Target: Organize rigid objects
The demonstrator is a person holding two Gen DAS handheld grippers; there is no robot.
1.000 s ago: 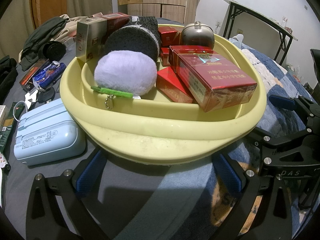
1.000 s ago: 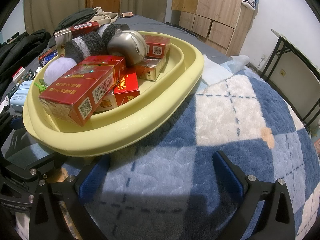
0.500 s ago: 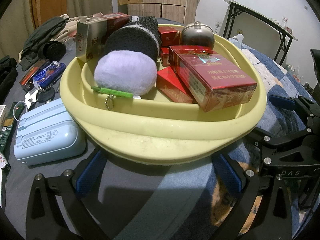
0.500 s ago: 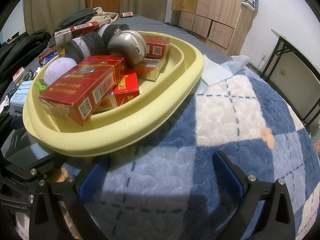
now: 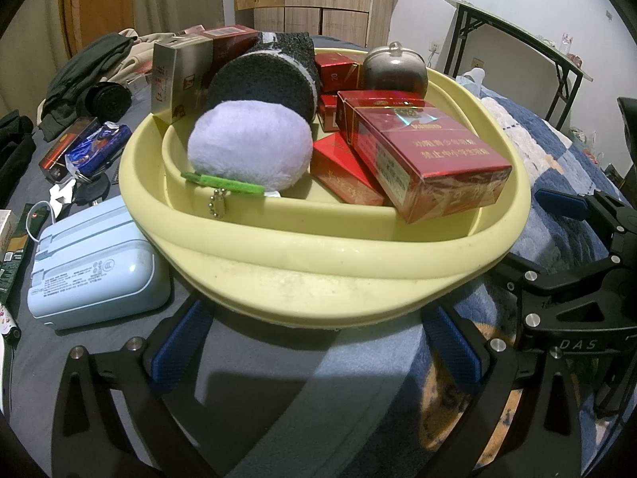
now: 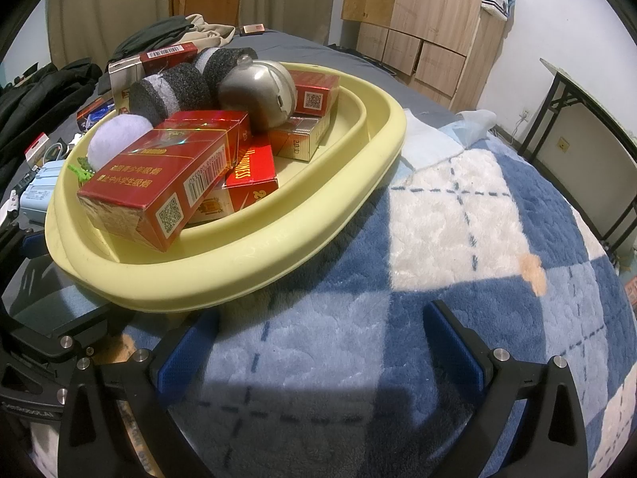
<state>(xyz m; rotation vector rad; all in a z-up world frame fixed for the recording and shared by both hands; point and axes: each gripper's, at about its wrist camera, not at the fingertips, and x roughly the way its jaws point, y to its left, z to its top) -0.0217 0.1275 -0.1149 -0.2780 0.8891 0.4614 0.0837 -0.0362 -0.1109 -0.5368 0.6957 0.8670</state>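
A pale yellow basin (image 5: 318, 267) (image 6: 254, 255) rests on the bed, filled with several red cigarette boxes (image 5: 422, 155) (image 6: 159, 183), a lilac plush ball (image 5: 249, 147) (image 6: 115, 135), a dark grey roll (image 5: 266, 79) (image 6: 171, 89) and a round metal pot (image 5: 394, 67) (image 6: 258, 87). My left gripper (image 5: 314, 346) is open, its blue pads just in front of the basin's near rim. My right gripper (image 6: 318, 342) is open over the blanket, right of the basin, nothing between its fingers. The right gripper's frame (image 5: 577, 279) shows at the right of the left wrist view.
A light blue case (image 5: 91, 267) lies left of the basin on the grey sheet, with small packets (image 5: 85, 147) and dark clothes (image 5: 91, 75) behind it. A blue and white checked blanket (image 6: 458, 247) covers the right side. Wooden cabinets (image 6: 422, 20) and a black-legged table (image 6: 589, 127) stand beyond.
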